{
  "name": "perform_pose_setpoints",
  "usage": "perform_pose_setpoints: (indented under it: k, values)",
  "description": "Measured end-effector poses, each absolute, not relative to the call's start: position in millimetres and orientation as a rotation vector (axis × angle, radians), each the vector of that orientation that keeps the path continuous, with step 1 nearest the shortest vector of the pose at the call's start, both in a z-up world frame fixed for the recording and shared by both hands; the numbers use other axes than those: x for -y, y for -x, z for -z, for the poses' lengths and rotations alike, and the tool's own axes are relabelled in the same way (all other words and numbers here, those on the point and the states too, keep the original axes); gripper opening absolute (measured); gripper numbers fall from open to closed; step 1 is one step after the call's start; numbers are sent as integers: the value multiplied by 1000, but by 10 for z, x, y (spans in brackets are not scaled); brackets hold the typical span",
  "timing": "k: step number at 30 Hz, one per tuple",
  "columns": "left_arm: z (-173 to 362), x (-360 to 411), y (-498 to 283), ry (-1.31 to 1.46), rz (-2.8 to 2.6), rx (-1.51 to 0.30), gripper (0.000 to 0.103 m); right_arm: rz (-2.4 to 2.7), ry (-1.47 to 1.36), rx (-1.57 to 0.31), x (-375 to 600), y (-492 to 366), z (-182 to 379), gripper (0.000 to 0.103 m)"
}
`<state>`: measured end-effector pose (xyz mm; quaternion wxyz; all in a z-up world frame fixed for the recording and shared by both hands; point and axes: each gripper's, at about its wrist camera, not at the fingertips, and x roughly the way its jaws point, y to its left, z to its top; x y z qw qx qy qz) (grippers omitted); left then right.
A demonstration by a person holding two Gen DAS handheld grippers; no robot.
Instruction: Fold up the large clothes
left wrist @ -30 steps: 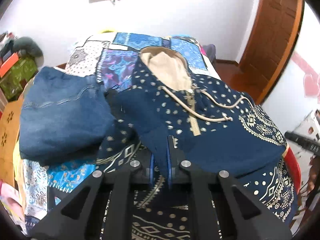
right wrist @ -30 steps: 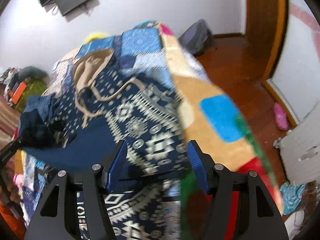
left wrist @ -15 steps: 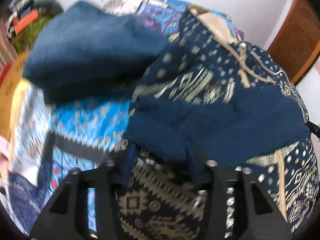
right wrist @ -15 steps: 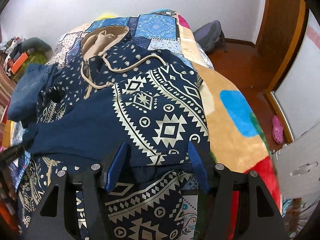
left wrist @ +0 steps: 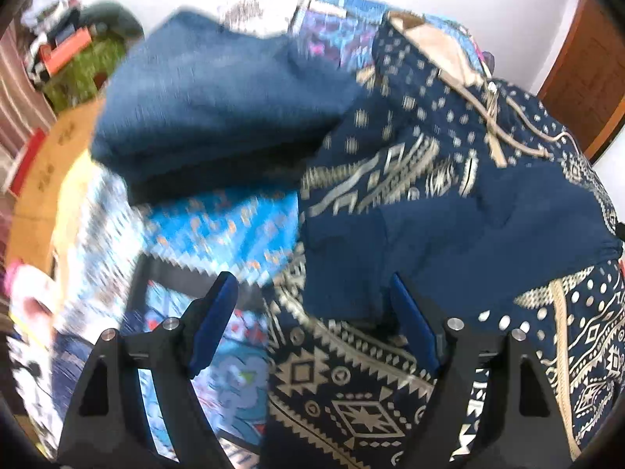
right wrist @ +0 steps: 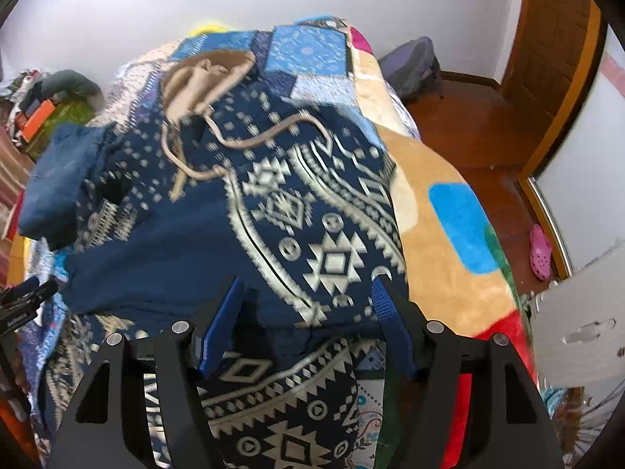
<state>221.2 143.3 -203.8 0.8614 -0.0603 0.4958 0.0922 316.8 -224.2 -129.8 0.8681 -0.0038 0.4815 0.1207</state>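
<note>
A navy hoodie (left wrist: pixel 449 195) with beige geometric print, tan hood lining and drawstrings lies on the bed, both sleeves folded across its chest. It also shows in the right wrist view (right wrist: pixel 273 215). My left gripper (left wrist: pixel 312 324) is open and empty, just above the hoodie's lower left edge by the plain navy sleeve end. My right gripper (right wrist: pixel 306 320) is open and empty over the hoodie's lower right part, at the edge of the folded patterned sleeve. The left gripper's tip shows at the left edge of the right wrist view (right wrist: pixel 27 297).
A folded pile of blue denim (left wrist: pixel 218 90) lies left of the hoodie on the patchwork bedspread (left wrist: pixel 218 226). A colourful fleece blanket (right wrist: pixel 449 215) covers the bed's right side. A wooden floor, backpack (right wrist: pixel 414 62), pink shoe (right wrist: pixel 541 250) and door are to the right.
My left gripper opened and let go of the navy sleeve, then drew back left and down. My right gripper stayed open and steadied over the hoodie's lower right.
</note>
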Motion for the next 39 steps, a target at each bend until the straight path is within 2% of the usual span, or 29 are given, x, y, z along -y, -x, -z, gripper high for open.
perform_pose_setpoints:
  k: [7,9,11,12,15,21,29,37,39]
  values:
    - [1418,-1377,-2588,60,-155,-891,81,-276,17,-881,2166,-3350,866,65]
    - [1262,-1351,-2726,49,-139,-857,87,-288,27,-830,2117,-3434,728,65]
    - [1124,-1310,-2890,41,-114,-821,91,-285,43,-791,2056,-3550,641,72]
    - [1082,-1280,-2967,36,-106,-809,93,-277,48,-772,2015,-3624,610,73]
    - [1008,-1179,-3243,10,-91,-792,93,-272,42,-765,1905,-3867,578,73]
    - [1175,-1041,-3981,5,-59,-867,94,-315,-10,-832,1706,-4432,681,73]
    - [1621,-1070,-4916,62,-78,-975,94,-289,-94,-954,1379,-5306,1100,73]
    - [2094,-1337,-5403,142,-149,-1059,94,-257,-191,-1134,1088,-5997,1769,73]
    - [2159,-1388,-5452,187,-124,-1065,90,-259,-198,-1163,1049,-6065,1885,72]
